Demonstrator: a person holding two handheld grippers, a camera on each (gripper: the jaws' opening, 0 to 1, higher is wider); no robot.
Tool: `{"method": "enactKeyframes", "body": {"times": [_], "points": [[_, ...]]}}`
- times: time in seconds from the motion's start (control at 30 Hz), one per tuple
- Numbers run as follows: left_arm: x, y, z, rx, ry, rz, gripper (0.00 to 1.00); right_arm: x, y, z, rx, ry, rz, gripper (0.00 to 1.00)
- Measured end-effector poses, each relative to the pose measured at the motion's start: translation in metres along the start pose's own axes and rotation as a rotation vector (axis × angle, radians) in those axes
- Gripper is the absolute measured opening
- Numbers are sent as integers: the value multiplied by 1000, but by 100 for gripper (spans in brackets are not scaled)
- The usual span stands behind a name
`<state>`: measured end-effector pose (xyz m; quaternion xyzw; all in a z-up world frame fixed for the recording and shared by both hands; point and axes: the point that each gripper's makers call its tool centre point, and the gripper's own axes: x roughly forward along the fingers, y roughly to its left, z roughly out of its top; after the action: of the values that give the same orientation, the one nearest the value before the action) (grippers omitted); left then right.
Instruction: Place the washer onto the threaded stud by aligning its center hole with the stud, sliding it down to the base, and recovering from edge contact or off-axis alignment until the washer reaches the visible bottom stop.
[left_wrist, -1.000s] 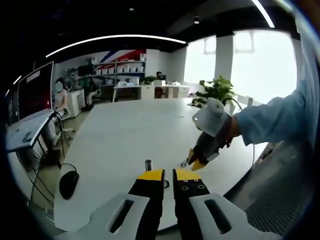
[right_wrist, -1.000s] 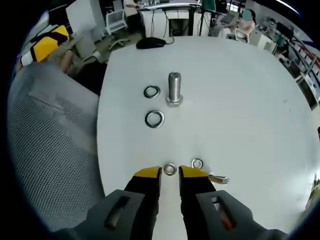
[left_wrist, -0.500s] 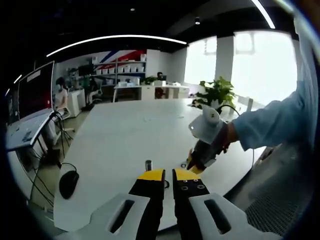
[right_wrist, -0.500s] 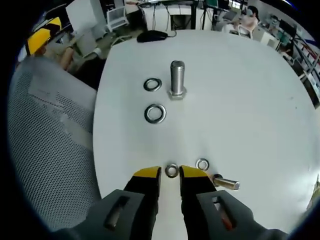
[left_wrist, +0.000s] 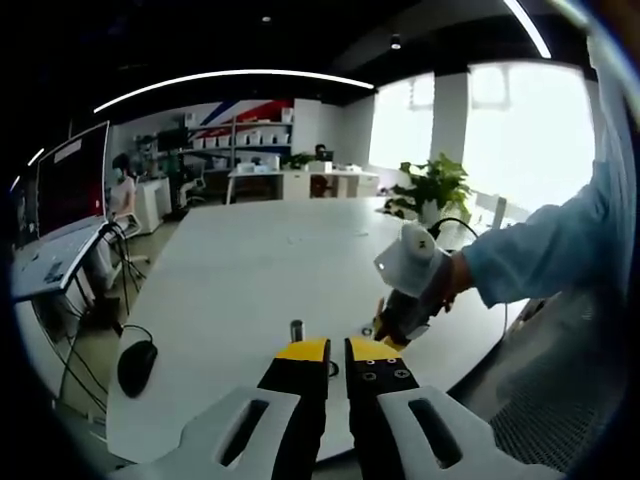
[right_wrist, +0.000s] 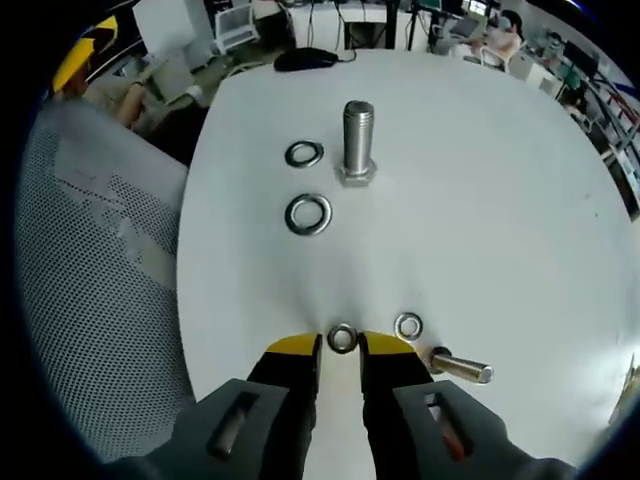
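Observation:
A threaded stud (right_wrist: 357, 140) stands upright on the white table (right_wrist: 500, 200), far ahead of my right gripper (right_wrist: 341, 345). That gripper is shut on a small washer (right_wrist: 342, 338) at table level, held between its yellow fingertips. Two larger washers (right_wrist: 303, 154) (right_wrist: 308, 214) lie left of the stud. In the left gripper view the stud (left_wrist: 296, 328) is small, just beyond my left gripper (left_wrist: 337, 350), whose jaws are shut with nothing in them. The right gripper (left_wrist: 390, 330) reaches the table to the stud's right, held by a hand in a light blue sleeve (left_wrist: 540, 250).
Another small washer (right_wrist: 407, 325) and a bolt lying on its side (right_wrist: 460, 367) sit just right of the right gripper. A black mouse (left_wrist: 137, 366) rests near the table edge. A grey mesh chair (right_wrist: 90, 250) stands beside the table. Desks, shelves and a plant (left_wrist: 435, 185) are beyond.
The right gripper view has shifted: the stud and large washers now sit higher in it, while the small washer stays between the fingertips. In the left gripper view the right gripper moved slightly left.

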<state>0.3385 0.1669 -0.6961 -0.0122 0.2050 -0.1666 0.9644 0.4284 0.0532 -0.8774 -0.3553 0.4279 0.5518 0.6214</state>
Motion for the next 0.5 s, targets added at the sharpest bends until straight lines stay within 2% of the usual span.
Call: {"method": "enactKeyframes", "body": {"times": [0.27, 0.5], "points": [[0, 0, -1, 3, 4, -2, 4, 1, 0, 1, -41, -3, -23, 17], [0, 0, -1, 5, 8, -3, 4, 1, 0, 2, -43, -22, -30, 14]]}}
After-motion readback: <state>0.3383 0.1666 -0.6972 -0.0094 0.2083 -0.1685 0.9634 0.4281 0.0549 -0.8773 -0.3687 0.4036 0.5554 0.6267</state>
